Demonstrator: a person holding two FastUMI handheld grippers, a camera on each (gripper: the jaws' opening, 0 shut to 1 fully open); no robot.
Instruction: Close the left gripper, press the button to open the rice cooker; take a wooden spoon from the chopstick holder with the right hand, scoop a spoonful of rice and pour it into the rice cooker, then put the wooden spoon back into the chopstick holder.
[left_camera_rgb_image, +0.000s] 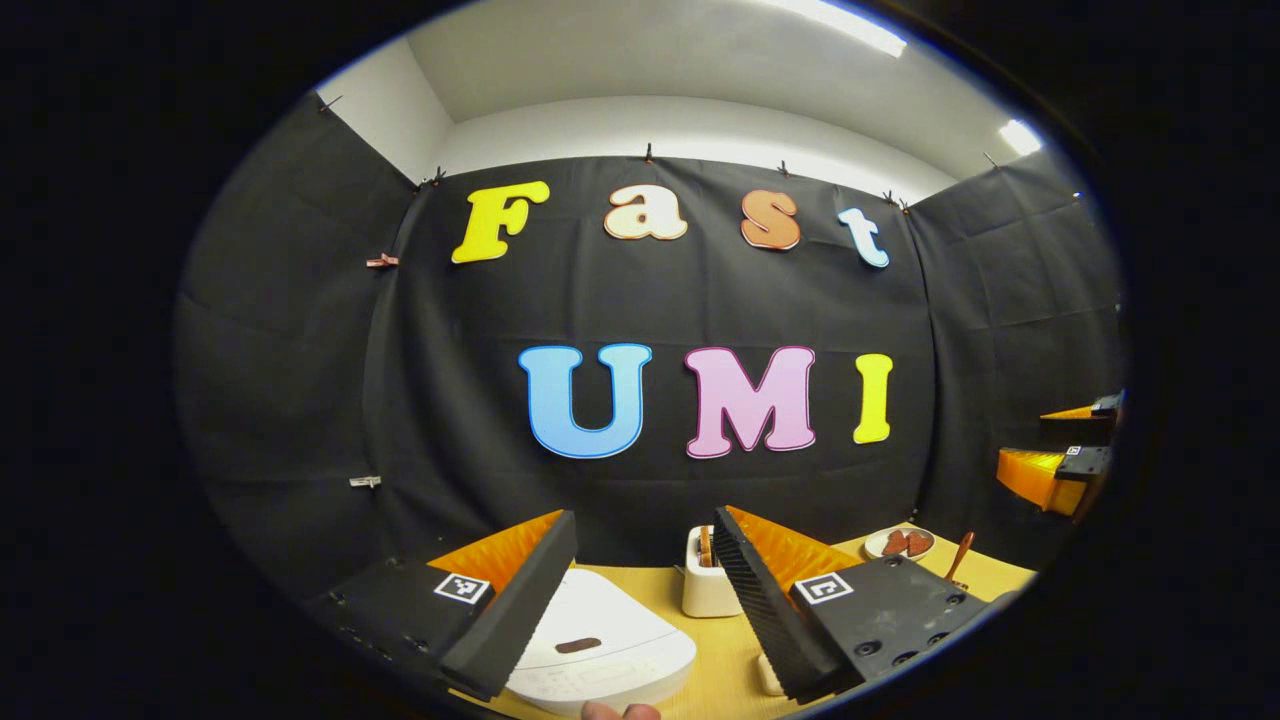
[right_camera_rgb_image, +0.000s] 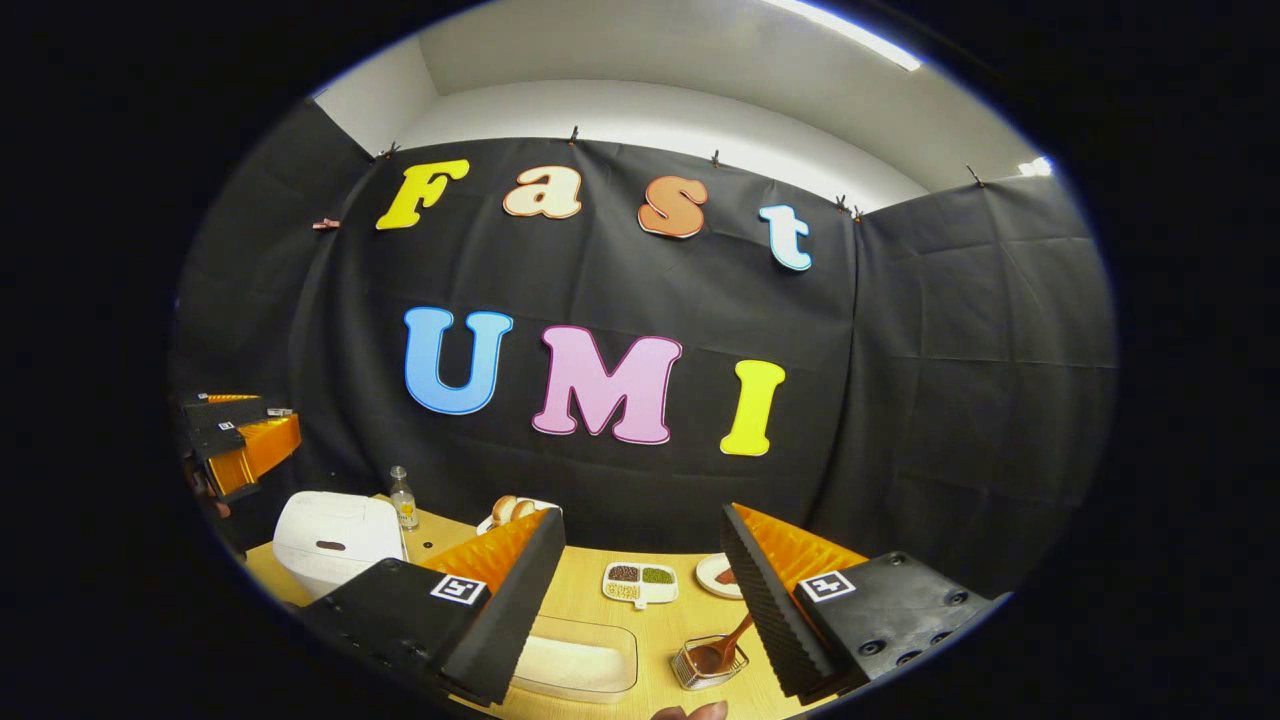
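Rice cooker (left_camera_rgb_image: 600, 640) sits lid-down at 6 o'clock under the left gripper (left_camera_rgb_image: 640, 590) — nothing begun. Both grippers gape empty; right gripper (right_camera_rgb_image: 640, 590) above the spoon (right_camera_rgb_image: 733, 640) in its holder (right_camera_rgb_image: 700, 668).

Rice cooker (right_camera_rgb_image: 335, 540) on table (right_camera_rgb_image: 600, 615); bottle (right_camera_rgb_image: 403, 499) just right of cooker; rice container (right_camera_rgb_image: 580, 660) farther right, nearer; chopstick holder (right_camera_rgb_image: 708, 662) with wooden spoon (right_camera_rgb_image: 733, 640) beyond that.

Each claw (left_camera_rgb_image: 640, 590) (right_camera_rgb_image: 640, 590) has ribbed wedge-shaped fingers, black screwed mounts and square black-and-white markers.
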